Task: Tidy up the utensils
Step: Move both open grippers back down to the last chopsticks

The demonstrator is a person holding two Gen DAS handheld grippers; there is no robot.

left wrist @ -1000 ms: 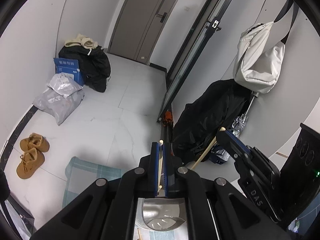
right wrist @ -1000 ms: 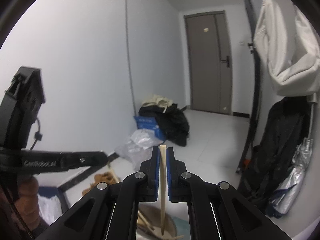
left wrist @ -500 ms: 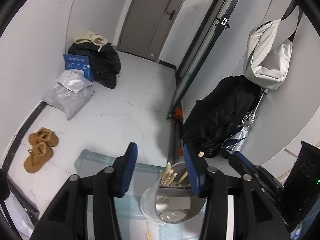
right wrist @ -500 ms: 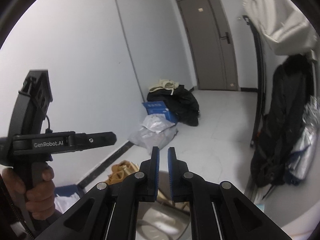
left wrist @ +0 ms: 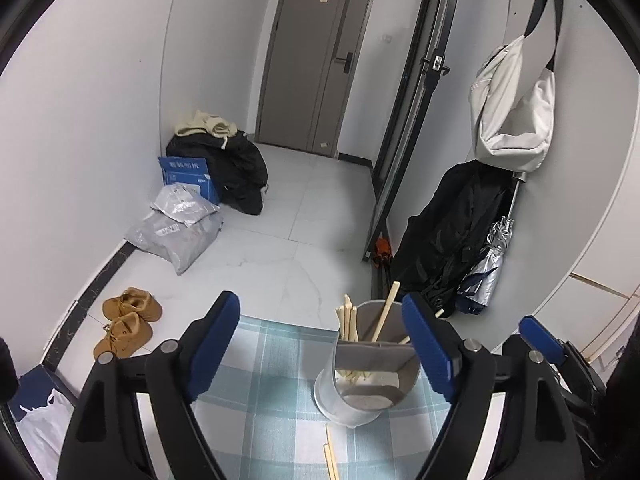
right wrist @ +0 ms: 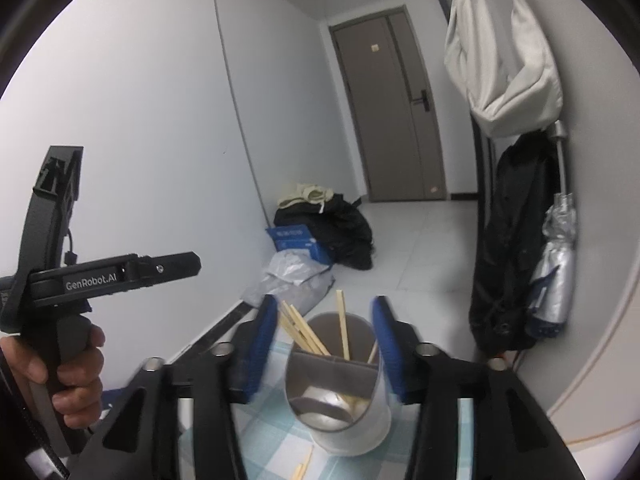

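a narrow white hallway with a pale tiled floor runs to a grey door at the far end. along the left wall sit a heap of black and cream clothes, a blue box, grey plastic parcels and a pair of tan shoes. on the right wall hang a white bag, a black coat and a folded silver umbrella.

close by, a blue-and-white checked cloth covers the table. a metal utensil holder stands on it, split by a divider, with several wooden chopsticks leaning inside and poking above the rim. more chopsticks lie loose on the cloth just in front of the holder.

the left gripper hangs above the cloth, its blue-padded jaws spreading wide, nothing pinched; the holder shows between them, closer to the right pad. the right gripper faces the same holder, its jaws also parting, with the holder and its chopsticks seen in the gap but not touched by the pads. in the right wrist view a hand grips the handle of the left tool.
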